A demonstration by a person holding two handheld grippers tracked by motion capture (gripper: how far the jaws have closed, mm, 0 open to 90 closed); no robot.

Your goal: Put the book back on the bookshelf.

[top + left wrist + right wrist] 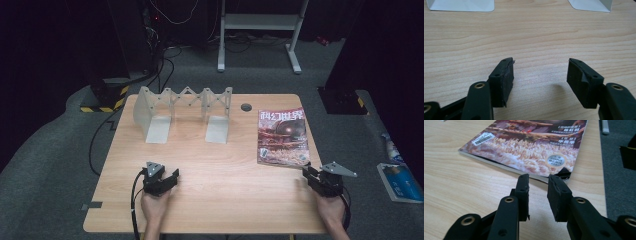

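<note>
Wooden table (210,200): pale wood grain, and everything I am working with sits on it.
Magazine (282,137): lies flat near the table's right edge, cover up, with red and tan artwork and large characters across the top. In my right gripper view I can see its near edge (524,152), a barcode at one corner and a round seal near the other.
Right gripper (306,173): held in my right hand (332,207) at the near right of the table, pointing at the magazine's near right corner. In its own view (538,179) the tips sit just short of that slightly lifted corner.
Right tongs: a narrow gap shows between the pads (556,192), nothing is between them, and I cannot see them pressing on the cover.
Left gripper (173,175): held in my left hand (154,202) at the near left of the table, well apart from the magazine.
Left tongs: standing wide apart in the left gripper view (540,65), with bare wood between the two pads and nothing held.
Bookend rack (182,112): a white folding piece with a scissor lattice and two flat feet, standing at the far side of the table, well beyond my left gripper.
Round hole (246,107): a dark grommet in the tabletop just beside the magazine's far left corner.
</note>
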